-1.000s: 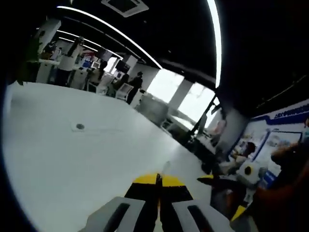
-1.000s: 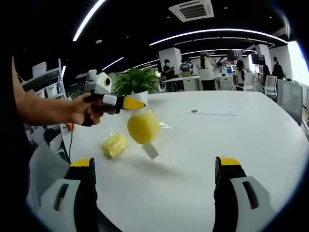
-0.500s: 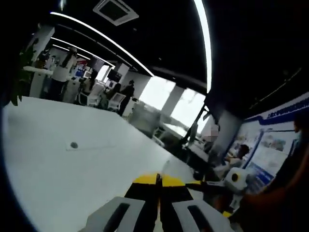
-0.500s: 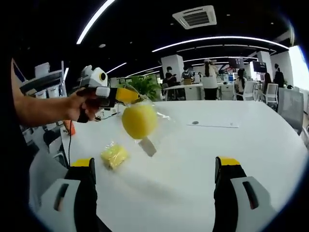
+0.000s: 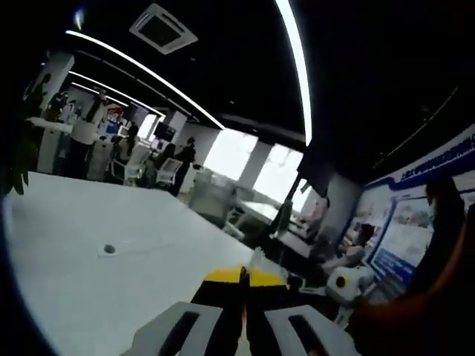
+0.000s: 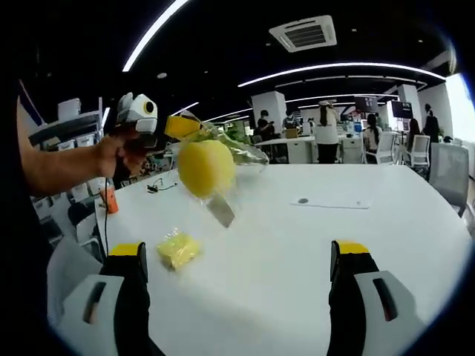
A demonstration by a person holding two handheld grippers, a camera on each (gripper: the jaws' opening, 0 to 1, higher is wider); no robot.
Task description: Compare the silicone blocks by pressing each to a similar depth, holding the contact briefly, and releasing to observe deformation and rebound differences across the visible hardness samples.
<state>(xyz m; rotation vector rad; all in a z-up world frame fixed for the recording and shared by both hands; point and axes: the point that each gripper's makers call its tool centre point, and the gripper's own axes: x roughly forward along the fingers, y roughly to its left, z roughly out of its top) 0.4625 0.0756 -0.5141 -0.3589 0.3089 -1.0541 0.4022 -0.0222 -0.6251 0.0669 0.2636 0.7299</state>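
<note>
left gripper (image 6: 183, 127) clamps bagged yellow ball (image 6: 205, 167) above table (image 6: 312, 252); right gripper (image 6: 241, 256) jaws wide; yellow block (image 6: 177, 250) near table's left edge.

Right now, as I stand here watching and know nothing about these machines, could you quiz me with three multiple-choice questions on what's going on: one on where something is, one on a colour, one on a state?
1. Where is the small yellow block?
A. lying on the white table
B. hanging from a lamp
C. on a chair

2. What colour is the round ball in the clear bag?
A. blue
B. yellow
C. red

3. How do the right tongs stand?
A. shut on the bag
B. shut on nothing
C. wide open, holding nothing

Answers:
1 A: the right gripper view shows it flat on the tabletop.
2 B: the ball is plainly yellow through the plastic.
3 C: the two jaws stand far apart with bare table between them, while the left tongs hold the bag up in the air.
</note>
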